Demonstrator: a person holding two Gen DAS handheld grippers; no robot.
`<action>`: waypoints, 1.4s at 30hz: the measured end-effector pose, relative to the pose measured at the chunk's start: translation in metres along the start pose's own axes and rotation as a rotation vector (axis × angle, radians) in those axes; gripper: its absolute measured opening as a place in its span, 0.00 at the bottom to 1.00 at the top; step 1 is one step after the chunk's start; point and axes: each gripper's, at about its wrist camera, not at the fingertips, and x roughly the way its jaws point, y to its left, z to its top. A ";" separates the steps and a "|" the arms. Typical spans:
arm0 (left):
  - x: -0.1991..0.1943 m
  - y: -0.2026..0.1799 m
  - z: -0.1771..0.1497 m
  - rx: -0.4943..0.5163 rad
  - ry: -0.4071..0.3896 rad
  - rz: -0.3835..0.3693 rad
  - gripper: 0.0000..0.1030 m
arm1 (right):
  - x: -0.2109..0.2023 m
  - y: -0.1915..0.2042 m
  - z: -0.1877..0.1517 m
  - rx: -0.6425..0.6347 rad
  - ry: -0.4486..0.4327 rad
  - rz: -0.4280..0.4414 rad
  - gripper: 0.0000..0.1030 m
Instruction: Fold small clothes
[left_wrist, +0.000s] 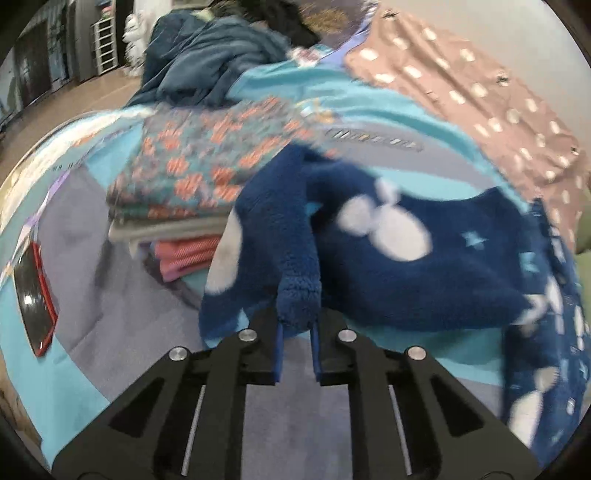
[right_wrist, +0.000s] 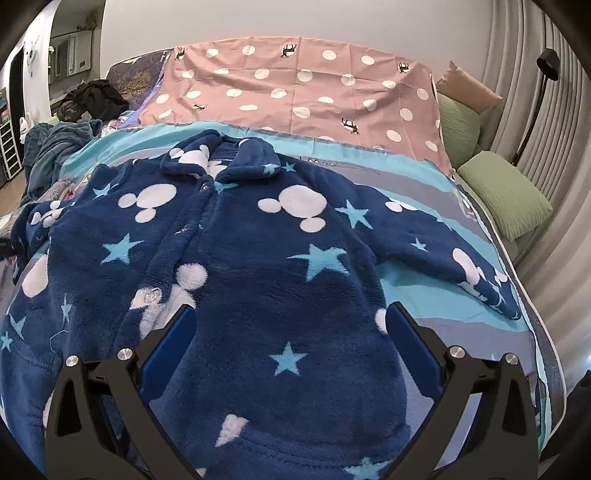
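A navy fleece jacket (right_wrist: 258, 266) with white mouse heads and light blue stars lies front up on the bed, collar toward the far side. My right gripper (right_wrist: 291, 321) is open just above its lower front, one finger on each side of the cloth. My left gripper (left_wrist: 297, 328) is shut on the jacket's left sleeve (left_wrist: 299, 280) and holds it lifted off the bed; the view is blurred. The right sleeve (right_wrist: 454, 254) lies spread out to the right.
A stack of folded clothes (left_wrist: 192, 192) sits on the bed beyond the left gripper. A phone in a red case (left_wrist: 35, 295) lies at the left. A pink dotted sheet (right_wrist: 303, 88), green pillows (right_wrist: 506, 192) and a dark blue blanket (left_wrist: 207, 59) border the area.
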 end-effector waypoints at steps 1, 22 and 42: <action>-0.008 -0.005 0.002 0.012 -0.009 -0.017 0.11 | -0.001 -0.002 0.000 -0.001 -0.004 0.000 0.99; -0.142 -0.310 0.007 0.569 -0.040 -0.485 0.11 | -0.001 -0.004 0.050 -0.034 -0.062 0.571 0.77; -0.144 -0.396 -0.040 0.767 -0.045 -0.518 0.55 | 0.068 -0.043 0.090 0.184 0.065 0.771 0.11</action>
